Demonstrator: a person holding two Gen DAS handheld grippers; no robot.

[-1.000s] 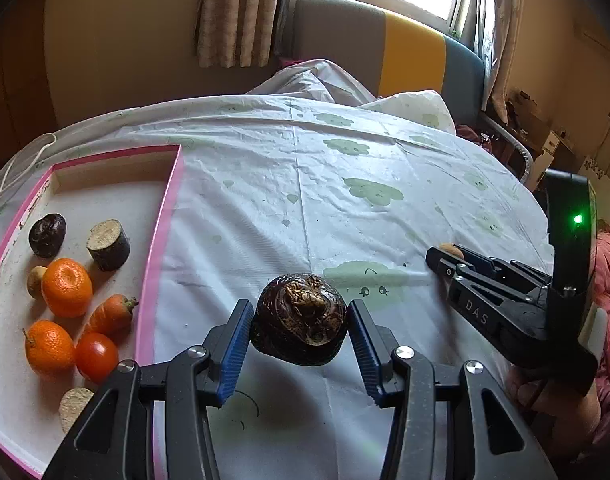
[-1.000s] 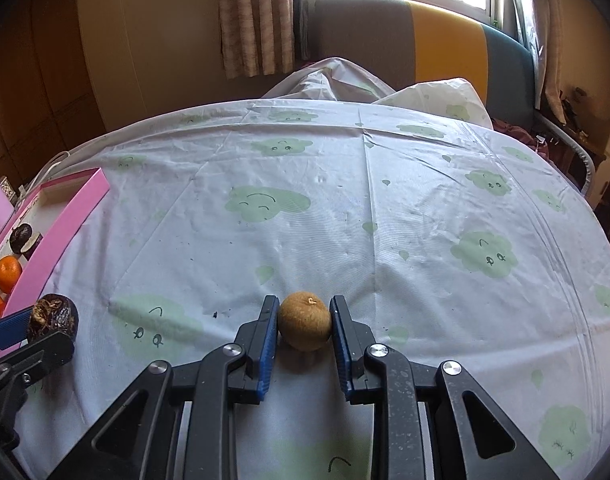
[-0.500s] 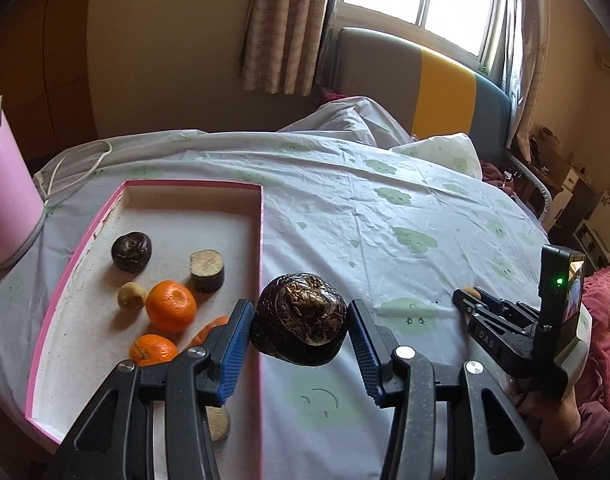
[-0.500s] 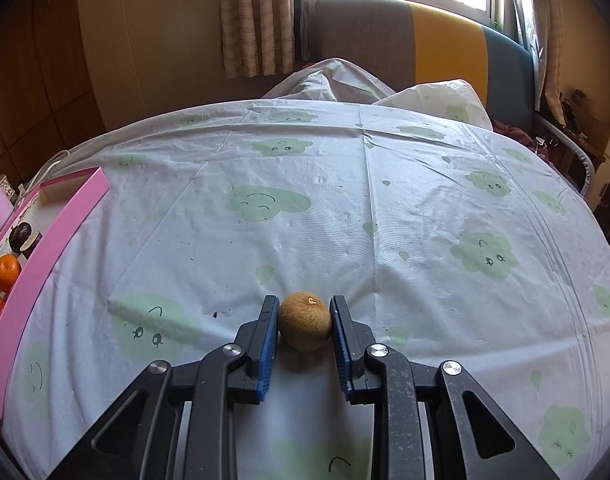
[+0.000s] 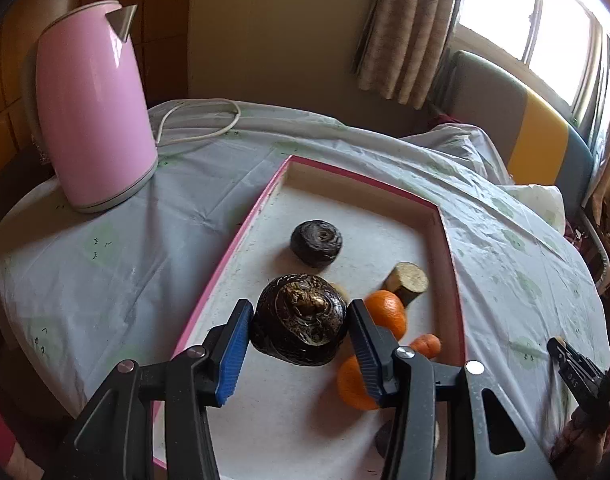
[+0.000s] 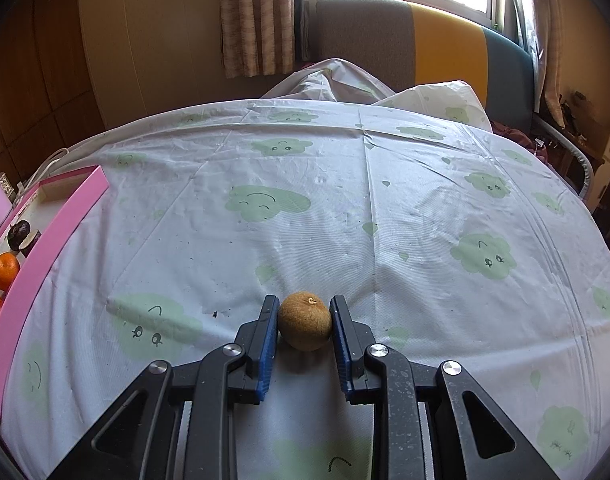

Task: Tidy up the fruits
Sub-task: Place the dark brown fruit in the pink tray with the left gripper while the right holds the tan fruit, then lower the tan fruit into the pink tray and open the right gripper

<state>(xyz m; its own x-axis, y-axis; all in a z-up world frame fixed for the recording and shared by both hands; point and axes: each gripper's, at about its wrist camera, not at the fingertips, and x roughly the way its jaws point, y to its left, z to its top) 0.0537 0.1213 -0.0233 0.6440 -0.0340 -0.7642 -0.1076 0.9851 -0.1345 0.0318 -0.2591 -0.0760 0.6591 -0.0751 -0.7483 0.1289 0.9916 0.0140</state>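
Swung over the pink tray (image 5: 241,236) now: left gripper (image 5: 299,334) clamps dark wrinkled fruit (image 5: 299,330) between its pads. Right gripper (image 6: 305,326) pinches brown kiwi (image 6: 305,326) over tablecloth (image 6: 385,200).

A pink kettle (image 5: 91,112) stood up and to the left of the claw. Its white cord (image 5: 203,122) lay on the cloud-printed tablecloth (image 6: 345,208). Curtains (image 6: 257,16) hung far ahead.

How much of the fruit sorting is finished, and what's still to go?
Mostly done: the pink tray already holds oranges, a dark round fruit and other pieces. In hand: the left gripper carries a big dark fruit above the tray, not yet released. Left: the right gripper clamps a small brown fruit over the tablecloth, away from the tray.
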